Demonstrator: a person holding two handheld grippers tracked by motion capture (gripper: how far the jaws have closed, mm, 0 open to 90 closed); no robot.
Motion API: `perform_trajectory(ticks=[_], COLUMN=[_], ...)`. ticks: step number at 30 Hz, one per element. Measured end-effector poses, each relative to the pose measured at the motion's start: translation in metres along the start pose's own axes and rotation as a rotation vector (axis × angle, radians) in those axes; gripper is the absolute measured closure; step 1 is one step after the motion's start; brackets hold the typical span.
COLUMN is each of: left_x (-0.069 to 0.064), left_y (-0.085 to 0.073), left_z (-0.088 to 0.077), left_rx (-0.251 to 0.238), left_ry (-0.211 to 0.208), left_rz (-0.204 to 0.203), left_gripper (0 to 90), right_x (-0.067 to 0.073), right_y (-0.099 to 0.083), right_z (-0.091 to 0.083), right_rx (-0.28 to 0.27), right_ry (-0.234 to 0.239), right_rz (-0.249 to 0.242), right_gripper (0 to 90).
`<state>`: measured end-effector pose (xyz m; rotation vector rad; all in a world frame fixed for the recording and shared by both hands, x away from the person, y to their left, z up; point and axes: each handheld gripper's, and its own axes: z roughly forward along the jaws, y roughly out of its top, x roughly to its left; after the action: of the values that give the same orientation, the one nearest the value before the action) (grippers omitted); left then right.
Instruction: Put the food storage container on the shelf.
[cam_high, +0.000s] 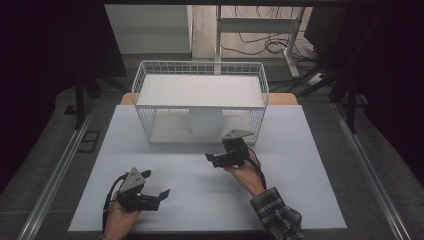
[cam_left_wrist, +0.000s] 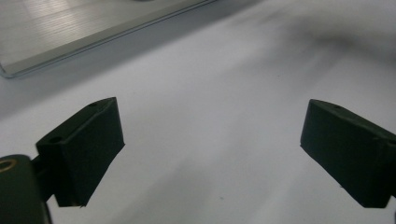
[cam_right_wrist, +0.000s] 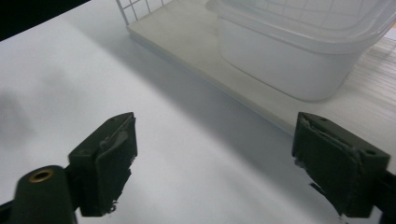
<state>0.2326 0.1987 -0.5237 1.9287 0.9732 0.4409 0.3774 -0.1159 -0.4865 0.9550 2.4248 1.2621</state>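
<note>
White sheeting covers the table (cam_high: 165, 200), and at its far side stands a white wire rack (cam_high: 200, 70) with a flat top and a lower shelf (cam_right_wrist: 187, 42). On that lower shelf sits a translucent plastic container (cam_high: 205, 123) with its lid on, resting squarely on the board near the shelf's front edge. The right gripper (cam_high: 212, 159) hovers just in front of the rack, close to the container but apart from it, its jaws spread wide with nothing between them. The left gripper (cam_high: 161, 195) rests low over the sheet nearer the person, well apart from the rack, jaws likewise released and empty.
</note>
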Motion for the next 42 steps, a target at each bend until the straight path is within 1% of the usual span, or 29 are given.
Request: perform_trajectory(ticks=[2,5,7,8,10,11,12,13,14,15,17,21,22,23,26,34,42], left_x=[0.001,0.002,0.002,0.002,0.003,0.003,0.003,0.003,0.003,0.003,0.003,0.002,0.001,0.001,0.002,0.002,0.003], left_y=[0.0,0.0,0.0,0.0,0.0,0.001,0.001,0.001,0.001,0.001,0.001,0.0,0.0,0.0,-0.003,-0.011,-0.016], left_z=[0.0,0.0,-0.001,-0.002,-0.003,-0.004,-0.005,-0.005,-0.007,-0.007,-0.008,-0.01,-0.011,-0.011,-0.015,-0.023,-0.029], left_rx=[0.005,0.008,0.008,0.009,0.01,0.007,0.005,0.005,0.005,0.005,0.01,0.014,0.013,0.013,0.016,0.022,0.033], left_ry=[0.003,0.002,0.001,0.004,0.005,0.007,0.006,0.006,0.009,0.009,0.013,0.021,0.027,0.027,0.034,0.056,0.058], left_rz=[-0.004,-0.009,-0.014,-0.014,-0.014,-0.018,-0.019,-0.019,-0.02,-0.02,-0.017,-0.011,-0.009,-0.009,-0.012,-0.013,-0.017], left_gripper=[4.1,3.8,3.8,3.8,3.7,3.7,3.7,3.5,3.5,3.4,3.3,3.1,2.8,2.8,2.6,1.8,1.0], right_x=[0.002,0.004,0.006,0.007,0.009,0.009,0.01,0.01,0.011,0.011,0.012,0.012,0.012,0.012,0.012,0.015,0.02], right_y=[-0.002,-0.003,-0.004,-0.006,-0.008,-0.008,-0.009,-0.009,-0.011,-0.011,-0.014,-0.017,-0.02,-0.02,-0.027,-0.042,-0.054], right_z=[-0.004,-0.008,-0.013,-0.018,-0.023,-0.023,-0.029,-0.029,-0.034,-0.034,-0.042,-0.05,-0.055,-0.055,-0.063,-0.075,-0.083], right_rx=[-0.003,-0.003,-0.004,-0.007,-0.016,-0.016,-0.026,-0.026,-0.029,-0.029,-0.038,-0.048,-0.049,-0.049,-0.051,-0.056,-0.034], right_ry=[0.008,0.011,0.02,0.026,0.03,0.03,0.032,0.032,0.035,0.035,0.028,0.019,0.014,0.014,0.005,-0.031,-0.037], right_rz=[-0.002,-0.001,0.002,0.003,0.006,0.006,0.01,0.01,0.011,0.011,0.008,0.007,0.008,0.008,0.005,-0.019,-0.036], right_gripper=[8.5,6.8,4.5,3.3,2.4,2.4,2.0,2.0,1.4,1.4,1.0,0.9,0.9,0.9,1.1,0.1,0.0])
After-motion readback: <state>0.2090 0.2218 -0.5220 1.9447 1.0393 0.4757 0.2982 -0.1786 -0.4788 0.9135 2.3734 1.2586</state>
